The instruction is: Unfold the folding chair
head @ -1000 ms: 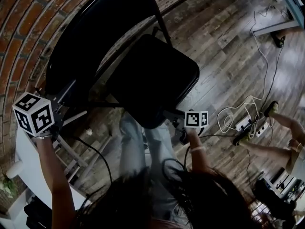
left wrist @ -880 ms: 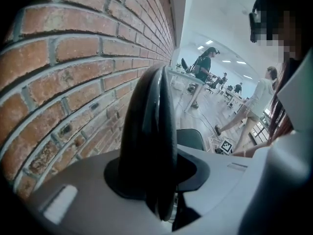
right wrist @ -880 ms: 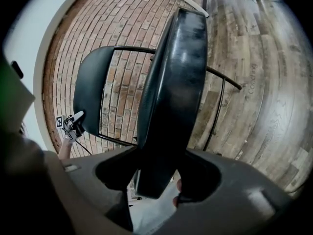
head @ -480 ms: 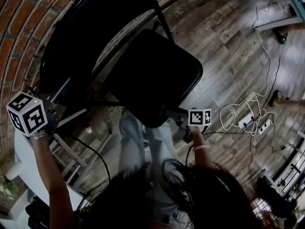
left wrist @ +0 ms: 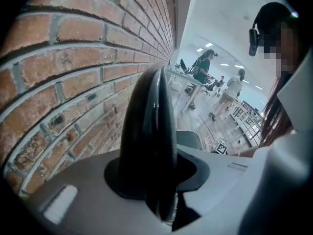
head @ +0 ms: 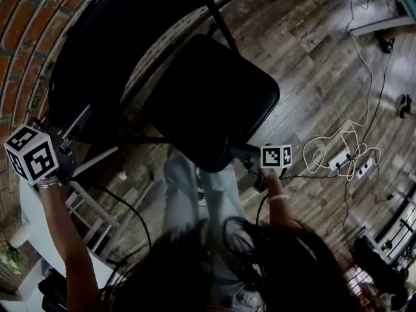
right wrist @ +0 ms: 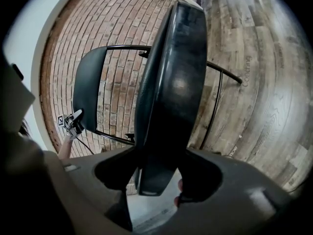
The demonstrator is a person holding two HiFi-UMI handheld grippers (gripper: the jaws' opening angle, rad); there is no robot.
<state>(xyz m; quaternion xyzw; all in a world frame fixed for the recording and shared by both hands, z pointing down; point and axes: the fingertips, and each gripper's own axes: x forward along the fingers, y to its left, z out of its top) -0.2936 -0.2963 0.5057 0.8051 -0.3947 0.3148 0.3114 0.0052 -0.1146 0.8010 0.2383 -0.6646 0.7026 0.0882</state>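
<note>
Far left, a brick wall (head: 26, 38) runs behind the chair (head: 162, 119), which stands on a wooden floor (head: 312, 64) just in front of the person; the left gripper (head: 70, 149) sits at the near left of the chair, its marker cube toward the wall; in the left gripper view its jaws stand a little apart, clamped on the thin black edge of the backrest (head: 123, 51), which rises straight up from between them; the backrest lies far left against the wall, its frame tubes running down toward the seat (head: 208, 103); the seat is in the middle, swung out from the backrest toward the near right; the right gripper (head: 250, 164) is at the seat's near right corner; in the right gripper view its jaws are partly closed on the seat's edge, the padded seat seen edge-on between them; far right, white cables (head: 338, 151) lie looped on the floor, well apart from the chair.
</note>
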